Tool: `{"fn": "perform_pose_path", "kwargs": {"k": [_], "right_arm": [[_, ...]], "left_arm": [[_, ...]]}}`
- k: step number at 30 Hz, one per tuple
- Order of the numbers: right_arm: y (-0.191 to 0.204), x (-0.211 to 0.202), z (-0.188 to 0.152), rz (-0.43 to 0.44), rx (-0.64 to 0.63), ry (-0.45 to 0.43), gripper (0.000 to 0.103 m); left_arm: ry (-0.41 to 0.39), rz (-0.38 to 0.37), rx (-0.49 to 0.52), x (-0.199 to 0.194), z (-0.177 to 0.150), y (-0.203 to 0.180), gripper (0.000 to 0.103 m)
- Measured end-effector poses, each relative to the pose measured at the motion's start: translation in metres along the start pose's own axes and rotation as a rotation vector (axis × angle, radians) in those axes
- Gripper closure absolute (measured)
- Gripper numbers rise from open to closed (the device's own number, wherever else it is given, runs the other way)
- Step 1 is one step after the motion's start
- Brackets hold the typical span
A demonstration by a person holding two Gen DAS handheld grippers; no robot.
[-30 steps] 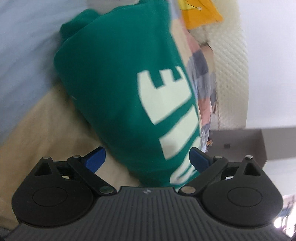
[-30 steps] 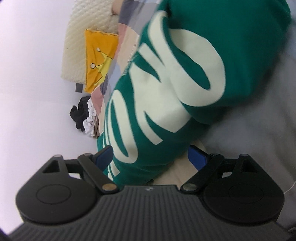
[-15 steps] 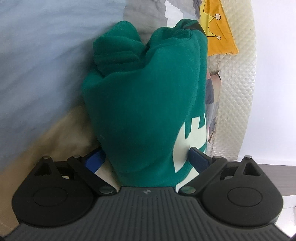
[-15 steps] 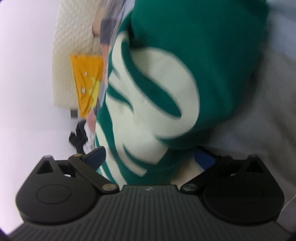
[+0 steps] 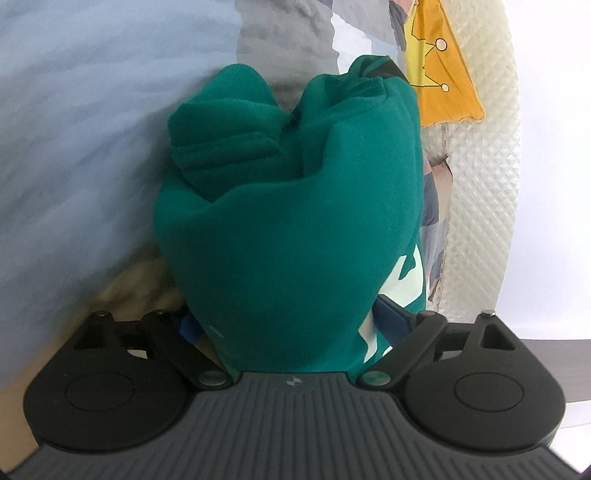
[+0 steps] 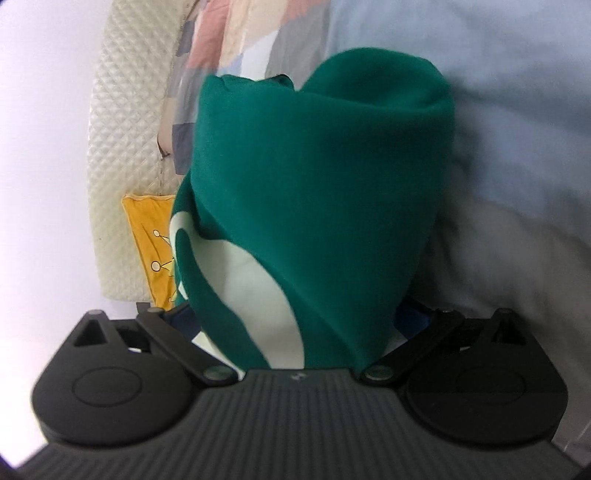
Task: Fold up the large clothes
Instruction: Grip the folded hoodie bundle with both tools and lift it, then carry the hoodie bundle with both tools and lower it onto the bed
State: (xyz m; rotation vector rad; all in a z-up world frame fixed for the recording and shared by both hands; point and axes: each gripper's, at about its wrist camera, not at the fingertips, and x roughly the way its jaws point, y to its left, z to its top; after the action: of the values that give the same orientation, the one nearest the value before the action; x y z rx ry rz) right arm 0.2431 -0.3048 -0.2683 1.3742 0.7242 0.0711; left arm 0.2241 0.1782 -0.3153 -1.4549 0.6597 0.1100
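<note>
A green sweatshirt (image 5: 288, 236) with pale lettering fills the middle of the left wrist view, bunched into thick folds. My left gripper (image 5: 291, 325) is shut on its near edge, and the cloth hides most of the blue fingertips. The same green sweatshirt (image 6: 317, 206) fills the right wrist view, with a pale letter at its lower left. My right gripper (image 6: 299, 325) is shut on it, the cloth draped over both blue pads. The garment hangs lifted in front of the bedding.
A light blue and grey bedsheet (image 5: 74, 147) lies behind the sweatshirt; it also shows in the right wrist view (image 6: 517, 110). A cream quilted headboard (image 5: 480, 206), an orange cloth with a crown print (image 5: 439, 74) and a patchwork blanket (image 6: 240, 33) sit by the white wall.
Both grippers have swung the sweatshirt up and round. The lettered front has turned away and plain green folds now face the cameras. The sheet has replaced the beige surface behind.
</note>
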Motion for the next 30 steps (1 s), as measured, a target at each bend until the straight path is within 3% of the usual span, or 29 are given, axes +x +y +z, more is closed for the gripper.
{"fn": "perform_pose_path", "kwargs": {"k": [7,18,24,30], "right_arm": [[0.001,0.019,-0.004,0.041,-0.033,0.054,0.0],[0.024,0.001,0.003,0.101,-0.177,0.041,0.054],[0.042,-0.017,0.006,0.144,-0.29,0.035,0.068],[0.066,-0.03,0.017,0.183,-0.386,0.032,0.074]], "left_arm": [[-0.023,0.017,0.02,0.012,0.0,-0.013,0.023],[-0.053,0.043,0.143,-0.003,-0.004,-0.037,0.045],[-0.074,0.042,0.247,-0.017,-0.011,-0.068,0.052],[-0.077,0.022,0.315,-0.033,-0.016,-0.093,0.054]]}}
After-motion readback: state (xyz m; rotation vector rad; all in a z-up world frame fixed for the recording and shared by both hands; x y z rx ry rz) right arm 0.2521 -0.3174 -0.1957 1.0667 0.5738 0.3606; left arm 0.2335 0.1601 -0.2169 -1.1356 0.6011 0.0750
